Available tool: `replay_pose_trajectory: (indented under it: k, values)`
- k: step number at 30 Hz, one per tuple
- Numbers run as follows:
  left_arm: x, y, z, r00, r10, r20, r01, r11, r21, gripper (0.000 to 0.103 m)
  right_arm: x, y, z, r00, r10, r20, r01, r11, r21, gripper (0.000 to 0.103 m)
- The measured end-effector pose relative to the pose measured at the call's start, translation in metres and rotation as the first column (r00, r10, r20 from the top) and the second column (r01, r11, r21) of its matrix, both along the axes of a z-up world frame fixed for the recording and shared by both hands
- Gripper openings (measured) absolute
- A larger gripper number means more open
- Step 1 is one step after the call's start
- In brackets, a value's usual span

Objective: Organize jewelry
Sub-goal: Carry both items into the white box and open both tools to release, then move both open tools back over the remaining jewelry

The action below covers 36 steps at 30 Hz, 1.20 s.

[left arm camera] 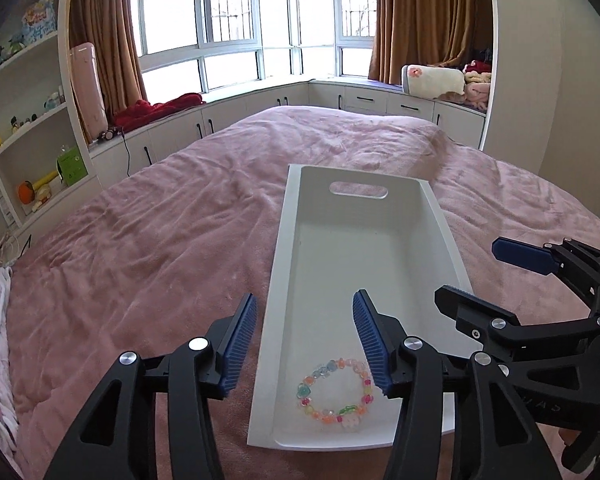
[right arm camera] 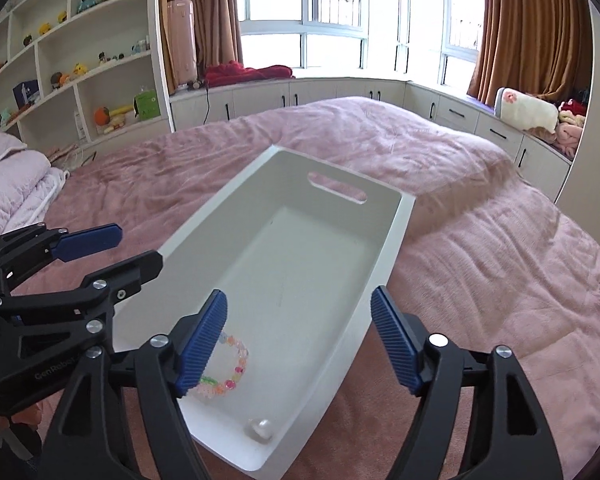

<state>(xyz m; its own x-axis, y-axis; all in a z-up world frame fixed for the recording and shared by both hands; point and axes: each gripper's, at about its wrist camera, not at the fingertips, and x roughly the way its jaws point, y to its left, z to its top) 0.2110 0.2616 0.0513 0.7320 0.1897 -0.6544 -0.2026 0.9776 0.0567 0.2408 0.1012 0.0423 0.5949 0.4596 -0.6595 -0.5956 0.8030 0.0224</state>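
Observation:
A white rectangular bin [left arm camera: 288,216] with a handle slot lies on the pink bed; it also shows in the right wrist view [right arm camera: 384,264]. A colourful bead bracelet [left arm camera: 334,390] lies flat on the bin's floor at the near end, partly hidden behind a finger in the right wrist view [right arm camera: 232,376]. A pearly white piece [right arm camera: 260,428] lies in the near corner. My left gripper [left arm camera: 304,312] is open and empty above the bin's near left rim. My right gripper [right arm camera: 298,308] is open and empty above the bin's near right rim. Each gripper shows in the other's view.
The pink bedspread [left arm camera: 160,240] surrounds the bin. A folded pale quilt [right arm camera: 12,184] lies at the left. White shelves with toys [right arm camera: 80,60] stand at the far left. Window-seat cabinets [left arm camera: 260,108] run behind the bed.

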Motion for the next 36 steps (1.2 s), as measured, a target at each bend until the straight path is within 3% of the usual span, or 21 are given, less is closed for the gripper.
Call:
replay_pose_trajectory:
  k: [5,12,18,24,32,36]
  values:
    - [-0.022,-0.006,0.031,0.997,-0.012,0.081,0.011,1.000,0.020,0.086,-0.005,-0.023,0.025,0.999,-0.031,0.033,0.029,0.998,0.059,0.080]
    - [-0.050,-0.055,0.056,0.981,-0.142,0.133,0.134,0.989,0.069,0.094,-0.030,-0.076,0.061,0.990,-0.061,0.126,0.048,0.993,0.107,0.097]
    - [-0.068,-0.104,0.059,0.955,-0.260,0.145,0.265,0.964,-0.012,0.096,-0.051,-0.137,0.074,0.976,-0.124,0.179,0.108,0.989,0.096,0.098]
    - [-0.078,-0.153,0.048,0.918,-0.367,0.151,0.375,0.927,-0.028,0.096,-0.066,-0.202,0.066,0.961,-0.221,0.168,0.206,0.973,0.106,0.098]
    - [-0.071,-0.190,0.011,0.897,-0.415,0.155,0.434,0.893,-0.119,0.096,-0.081,-0.265,0.023,0.955,-0.267,0.127,0.259,0.963,0.072,0.098]
    - [-0.063,-0.211,-0.015,0.863,-0.483,0.146,0.501,0.854,-0.141,0.096,-0.083,-0.291,-0.002,0.955,-0.283,0.090,0.278,0.959,0.057,0.098]
